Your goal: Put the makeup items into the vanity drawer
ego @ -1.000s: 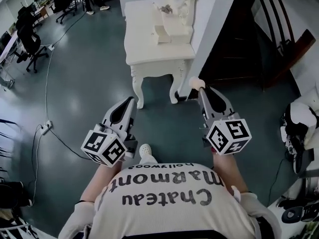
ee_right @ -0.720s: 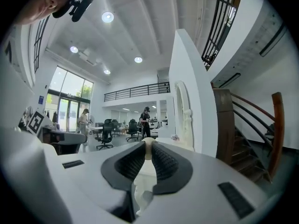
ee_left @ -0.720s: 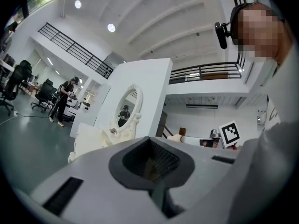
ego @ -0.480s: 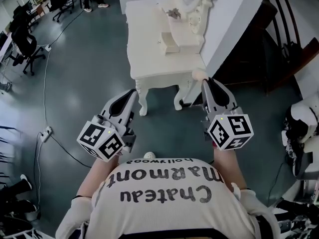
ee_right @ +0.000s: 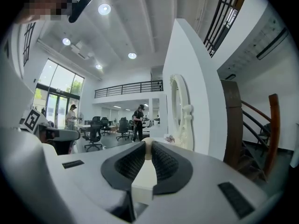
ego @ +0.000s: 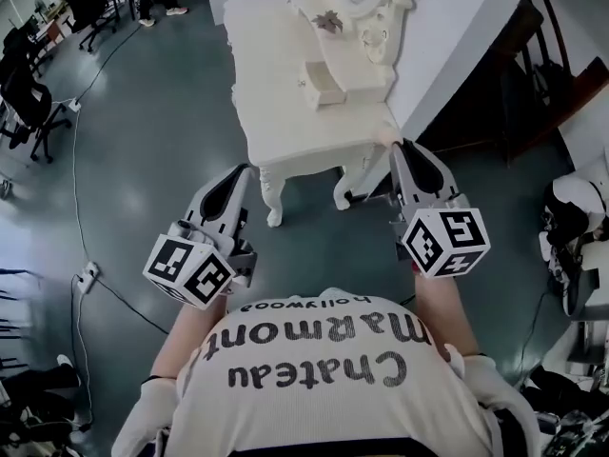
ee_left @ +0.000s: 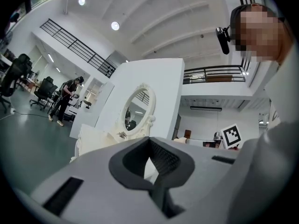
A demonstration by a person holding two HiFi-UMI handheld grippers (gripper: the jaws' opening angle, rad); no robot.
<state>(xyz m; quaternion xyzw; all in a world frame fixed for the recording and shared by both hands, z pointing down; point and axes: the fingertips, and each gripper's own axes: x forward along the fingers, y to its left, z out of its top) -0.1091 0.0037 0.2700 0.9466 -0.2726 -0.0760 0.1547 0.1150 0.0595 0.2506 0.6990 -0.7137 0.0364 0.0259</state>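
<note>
Head view: my right gripper (ego: 399, 147) clamps beige makeup sponge (ego: 385, 137); vanity drawer (ego: 322, 86) ahead-left, nearer it; left gripper (ego: 241, 171) closed, empty

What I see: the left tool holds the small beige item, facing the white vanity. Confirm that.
Wrong tool. The right tool holds the small beige item, facing the white vanity; the right gripper view shows it pinched between the tips.

Small rounded makeup item (ego: 384, 137), pale beige, is pinched at the very tips of the right gripper (ego: 400, 149), up in the air just off the vanity's near corner. The vanity drawer (ego: 324, 89), a small cream box on the tabletop, sits pulled out.
</note>
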